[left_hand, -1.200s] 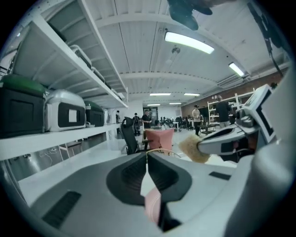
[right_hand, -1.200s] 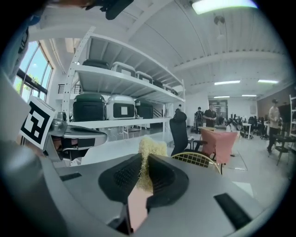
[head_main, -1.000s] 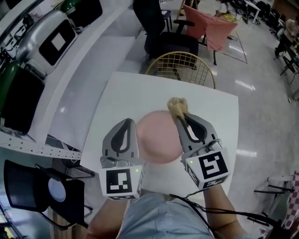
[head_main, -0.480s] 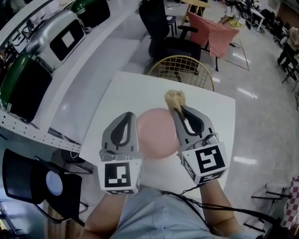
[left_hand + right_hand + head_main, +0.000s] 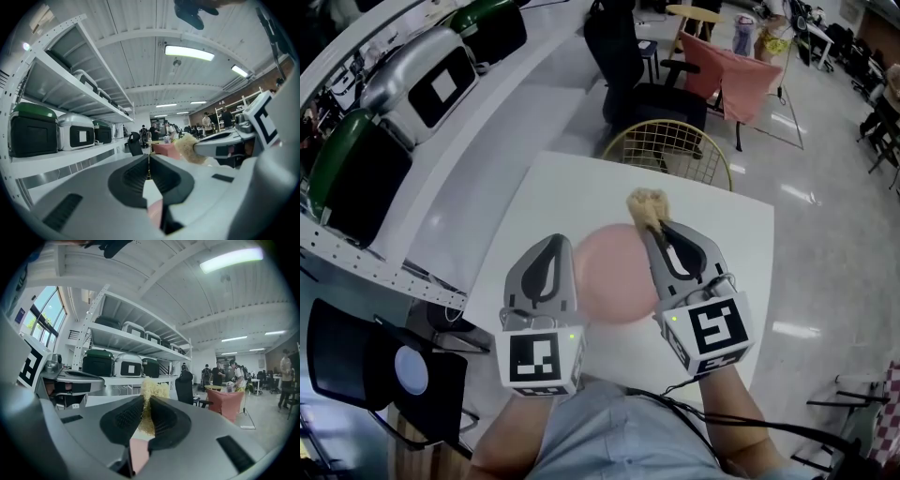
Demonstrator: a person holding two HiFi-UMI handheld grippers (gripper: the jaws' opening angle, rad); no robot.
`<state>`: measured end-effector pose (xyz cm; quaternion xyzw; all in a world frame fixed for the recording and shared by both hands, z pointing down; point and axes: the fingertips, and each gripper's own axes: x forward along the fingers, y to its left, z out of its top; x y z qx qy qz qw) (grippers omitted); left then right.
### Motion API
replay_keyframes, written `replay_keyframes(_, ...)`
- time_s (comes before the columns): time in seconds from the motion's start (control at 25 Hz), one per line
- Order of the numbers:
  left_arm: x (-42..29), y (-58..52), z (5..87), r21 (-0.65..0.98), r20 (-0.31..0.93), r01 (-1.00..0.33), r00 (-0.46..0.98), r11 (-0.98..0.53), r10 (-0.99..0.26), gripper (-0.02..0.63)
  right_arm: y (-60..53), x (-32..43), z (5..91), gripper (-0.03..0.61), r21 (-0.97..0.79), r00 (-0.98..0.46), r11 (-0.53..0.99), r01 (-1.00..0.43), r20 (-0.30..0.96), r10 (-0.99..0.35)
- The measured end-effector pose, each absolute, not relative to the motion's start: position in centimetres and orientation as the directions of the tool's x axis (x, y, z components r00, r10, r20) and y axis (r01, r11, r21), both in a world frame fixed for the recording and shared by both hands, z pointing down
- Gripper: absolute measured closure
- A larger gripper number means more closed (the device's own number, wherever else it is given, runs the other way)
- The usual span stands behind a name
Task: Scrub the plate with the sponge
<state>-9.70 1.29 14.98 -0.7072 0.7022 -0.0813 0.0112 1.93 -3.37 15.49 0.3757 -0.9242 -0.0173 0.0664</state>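
Right gripper (image 5: 658, 225) (image 5: 146, 401) is clamped on the sponge (image 5: 649, 206) (image 5: 152, 390), whose frayed yellow end is seen beyond the jaw tips. Left gripper (image 5: 554, 242) (image 5: 149, 159) is closed, its jaws pressed together. Both are held side by side, apart, above the near edge of the white tabletop (image 5: 581, 187). The pink plate (image 5: 614, 277) is seen on the tabletop, midway along that near edge, between the two grippers. The sponge is seen by its far right rim; contact cannot be judged.

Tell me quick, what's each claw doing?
Left gripper: closed, apparently on the rim of the pink plate.
Right gripper: closed on the yellow sponge.
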Motion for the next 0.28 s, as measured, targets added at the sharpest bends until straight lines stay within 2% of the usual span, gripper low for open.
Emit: replay_keyframes(0.28,-9.3,1.48,14.53,-0.13,0.096,-0.991,0.014,-0.026,-0.995,0.594,-3.13,1.91,15.26,0.531,0.085,-0.711,0.719,-0.69,0.105,-0.695)
